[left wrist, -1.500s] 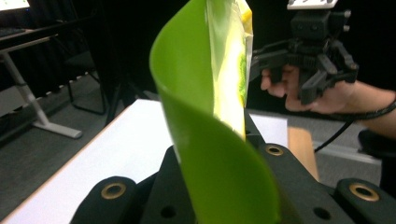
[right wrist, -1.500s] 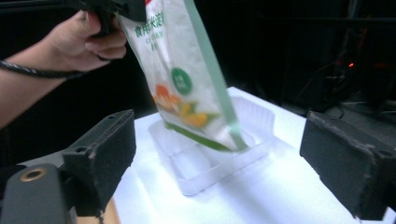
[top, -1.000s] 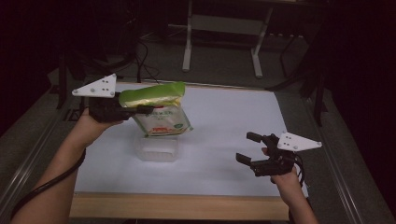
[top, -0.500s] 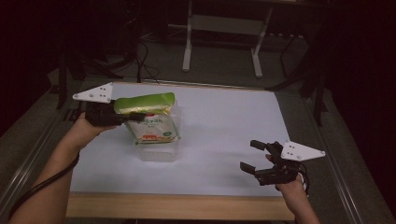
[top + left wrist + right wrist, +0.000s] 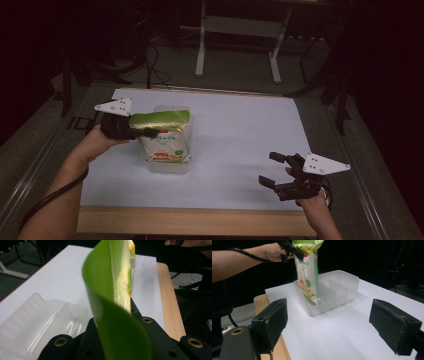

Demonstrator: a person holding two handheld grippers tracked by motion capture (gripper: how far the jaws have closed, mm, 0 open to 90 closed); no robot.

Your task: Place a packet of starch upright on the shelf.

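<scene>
The left gripper [image 5: 145, 133] pinches the green top of the snack bag [image 5: 165, 142], which hangs upright with its bottom inside the clear divided tray's [image 5: 347, 281] near compartment; well to the right, the right gripper [image 5: 272, 170] idles wide open, holding nothing

High view above the table [image 5: 240, 130], gripper views low and close (both sharing the tray [image 5: 342, 282])
</scene>
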